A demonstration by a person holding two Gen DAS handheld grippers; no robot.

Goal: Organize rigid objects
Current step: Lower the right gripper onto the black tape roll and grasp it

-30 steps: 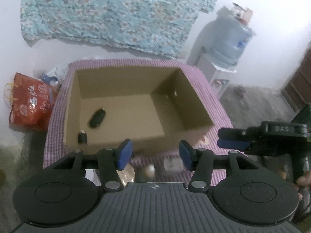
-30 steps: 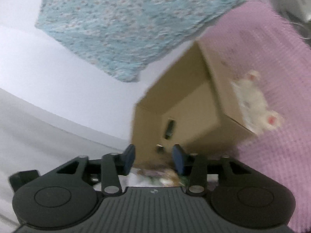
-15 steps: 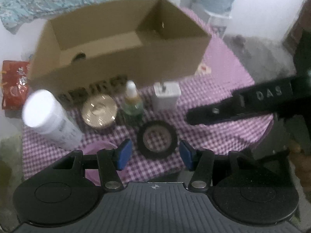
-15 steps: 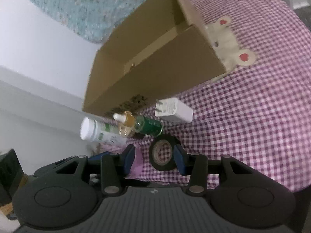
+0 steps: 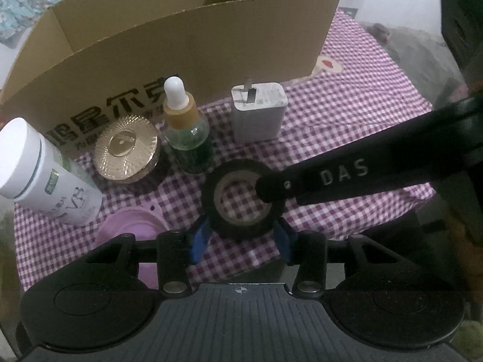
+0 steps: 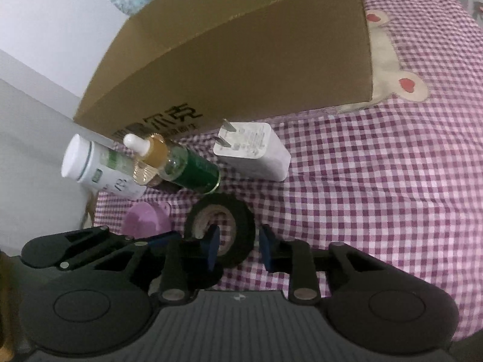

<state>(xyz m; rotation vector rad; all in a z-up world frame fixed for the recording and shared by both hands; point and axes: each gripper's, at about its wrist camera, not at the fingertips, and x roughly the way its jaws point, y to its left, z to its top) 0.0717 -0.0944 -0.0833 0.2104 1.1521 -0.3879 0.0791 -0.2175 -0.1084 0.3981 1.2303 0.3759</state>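
Right wrist view: right gripper straddles the black tape roll's wall near the checked cloth's front edge, unclosed; left gripper spread around it.

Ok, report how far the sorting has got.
Done: nothing that these views confirm; the cardboard box hides its floor. In hand: both grippers are open around the black tape roll, the left gripper straddling it, the right gripper with one finger inside the ring. Left: white bottle, gold lid, dropper bottle, charger, purple dish.
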